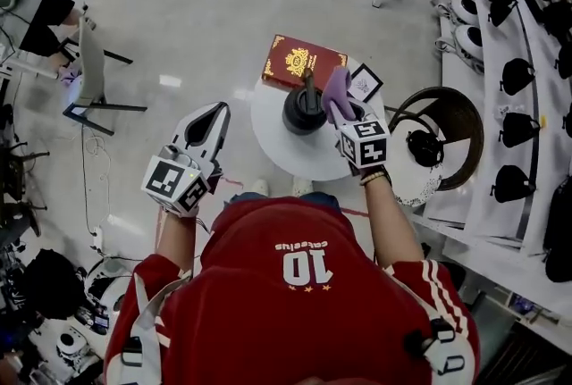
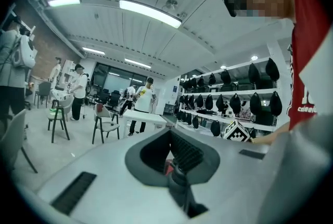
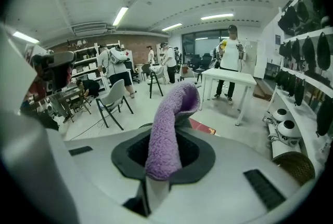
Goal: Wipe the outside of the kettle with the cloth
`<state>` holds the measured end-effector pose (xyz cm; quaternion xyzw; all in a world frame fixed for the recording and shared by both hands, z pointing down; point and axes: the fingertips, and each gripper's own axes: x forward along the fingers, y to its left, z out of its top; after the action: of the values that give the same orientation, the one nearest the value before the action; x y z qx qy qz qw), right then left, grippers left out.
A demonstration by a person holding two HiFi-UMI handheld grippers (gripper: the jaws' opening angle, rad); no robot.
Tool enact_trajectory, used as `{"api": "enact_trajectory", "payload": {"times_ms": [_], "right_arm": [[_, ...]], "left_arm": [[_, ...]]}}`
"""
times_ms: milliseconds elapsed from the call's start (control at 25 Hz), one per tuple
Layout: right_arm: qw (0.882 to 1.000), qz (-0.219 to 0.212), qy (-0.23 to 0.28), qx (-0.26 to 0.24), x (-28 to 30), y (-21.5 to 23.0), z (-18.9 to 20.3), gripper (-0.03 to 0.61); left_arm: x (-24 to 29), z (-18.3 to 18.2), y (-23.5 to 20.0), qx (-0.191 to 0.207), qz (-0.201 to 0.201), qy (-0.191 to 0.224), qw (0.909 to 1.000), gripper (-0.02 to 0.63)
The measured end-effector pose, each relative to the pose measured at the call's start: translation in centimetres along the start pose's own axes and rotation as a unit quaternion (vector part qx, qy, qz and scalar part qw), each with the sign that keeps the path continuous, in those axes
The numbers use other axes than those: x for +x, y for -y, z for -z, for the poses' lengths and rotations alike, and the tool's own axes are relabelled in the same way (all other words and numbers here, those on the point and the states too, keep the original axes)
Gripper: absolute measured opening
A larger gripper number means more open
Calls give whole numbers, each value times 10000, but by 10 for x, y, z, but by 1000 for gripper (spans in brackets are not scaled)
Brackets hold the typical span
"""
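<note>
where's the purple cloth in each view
Head view: the purple cloth is right of centre, held in the right gripper, beside the kettle.
Left gripper view: not in it.
Right gripper view: the purple cloth is dead centre, sticking up from that gripper.
Shared landmark: the shelves of black items.

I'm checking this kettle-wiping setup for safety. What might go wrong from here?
1. The kettle stands unheld on the small round table; the left gripper hangs off to the side, so a wiping push might slide or tip it.
2. The right gripper pinches only the lower end of the cloth; rubbing may pull it free.
</note>
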<state>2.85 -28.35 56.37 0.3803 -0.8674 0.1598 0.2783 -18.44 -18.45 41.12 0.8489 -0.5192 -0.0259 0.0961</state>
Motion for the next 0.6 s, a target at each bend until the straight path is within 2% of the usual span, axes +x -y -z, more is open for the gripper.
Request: {"api": "enact_trajectory", "payload": {"times_ms": [600], "right_arm": [[9967, -799, -72, -150, 46, -47, -14, 64]], "left_arm": [[-36, -10, -20, 128, -738, 12, 9972, 6]]}}
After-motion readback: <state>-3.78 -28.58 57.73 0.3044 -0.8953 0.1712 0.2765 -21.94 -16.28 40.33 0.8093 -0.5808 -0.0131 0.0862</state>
